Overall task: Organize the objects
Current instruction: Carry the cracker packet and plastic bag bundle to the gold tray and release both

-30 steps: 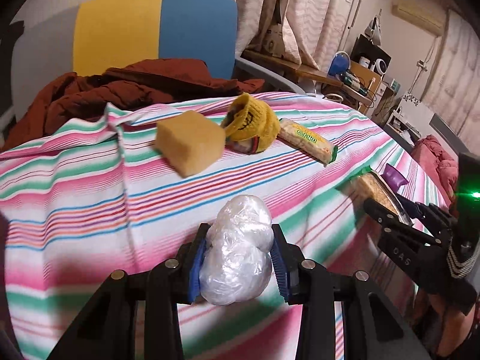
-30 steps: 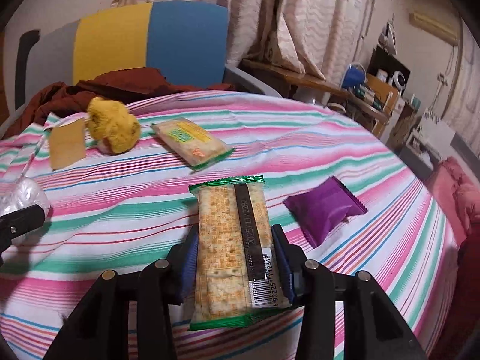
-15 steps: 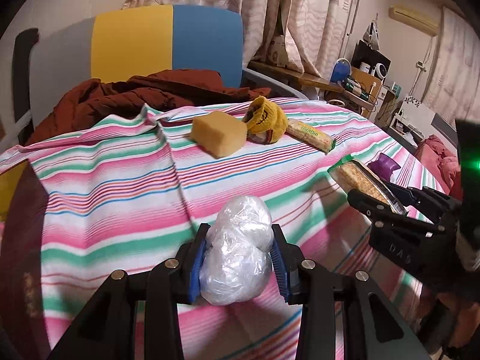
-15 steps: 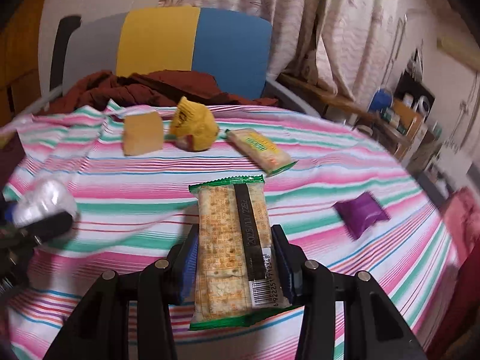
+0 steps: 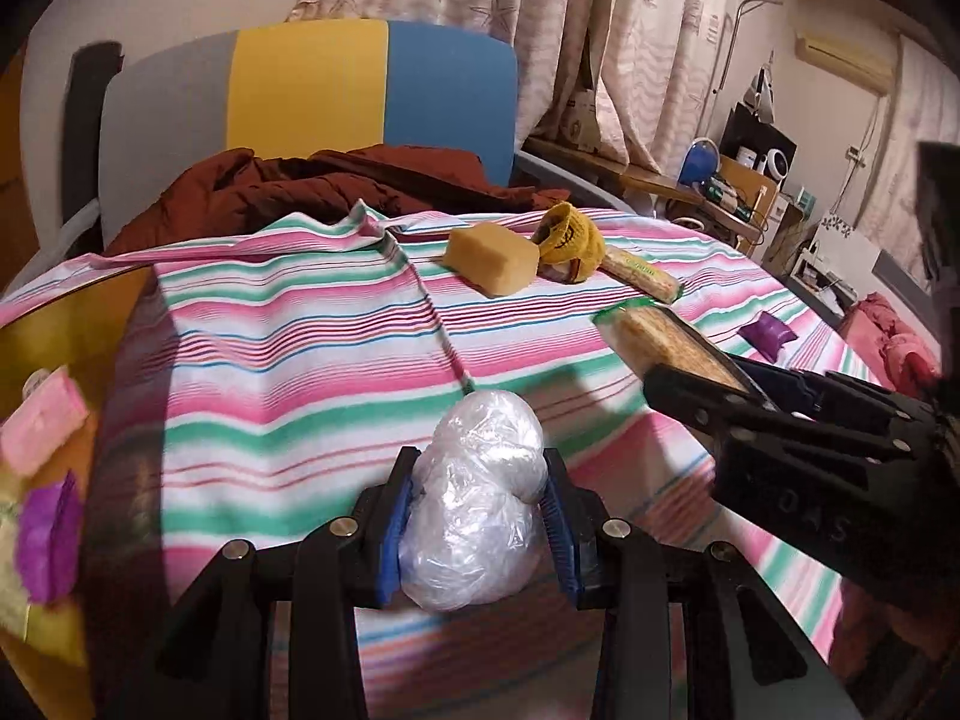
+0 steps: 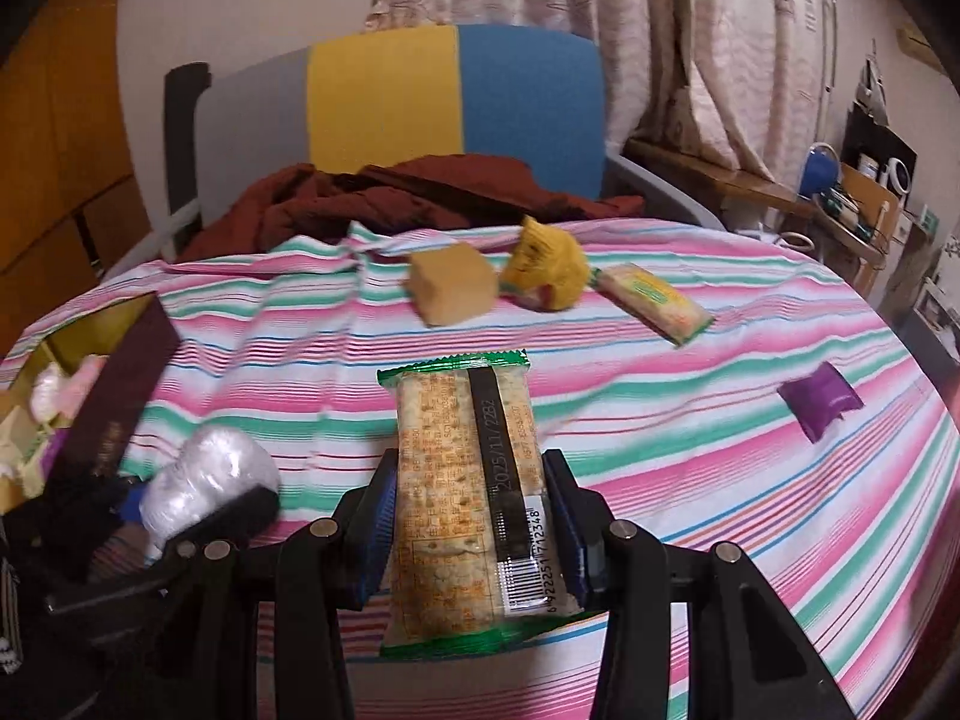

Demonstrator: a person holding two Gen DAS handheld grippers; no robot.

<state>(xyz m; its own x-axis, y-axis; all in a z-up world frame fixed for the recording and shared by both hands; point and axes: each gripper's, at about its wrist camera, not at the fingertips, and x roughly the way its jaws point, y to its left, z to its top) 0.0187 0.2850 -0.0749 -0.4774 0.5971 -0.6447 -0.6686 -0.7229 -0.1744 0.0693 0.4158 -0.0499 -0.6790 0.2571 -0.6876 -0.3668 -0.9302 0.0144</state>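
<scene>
My left gripper (image 5: 477, 519) is shut on a crumpled clear plastic ball (image 5: 474, 510), held above the striped tablecloth (image 5: 288, 360). The same ball (image 6: 204, 480) shows low at the left of the right wrist view. My right gripper (image 6: 471, 531) is shut on a green-edged cracker packet (image 6: 465, 492); the packet (image 5: 660, 342) and the right gripper's dark frame appear at the right of the left wrist view. A gold box (image 6: 36, 396) holding several small items sits at the table's left edge, its dark lid (image 6: 120, 402) raised.
A tan sponge block (image 5: 492, 255), a yellow knit item (image 5: 570, 240), a second cracker packet (image 6: 654, 300) and a purple pouch (image 6: 819, 399) lie on the cloth. Behind stand a grey, yellow and blue chair (image 6: 420, 114) with a brown jacket (image 6: 390, 198), then curtains and shelves.
Both grippers have swung left across the table with their loads. The gold box has come into view at the left, and the sponge, knit item and pouch have shifted right and farther away.
</scene>
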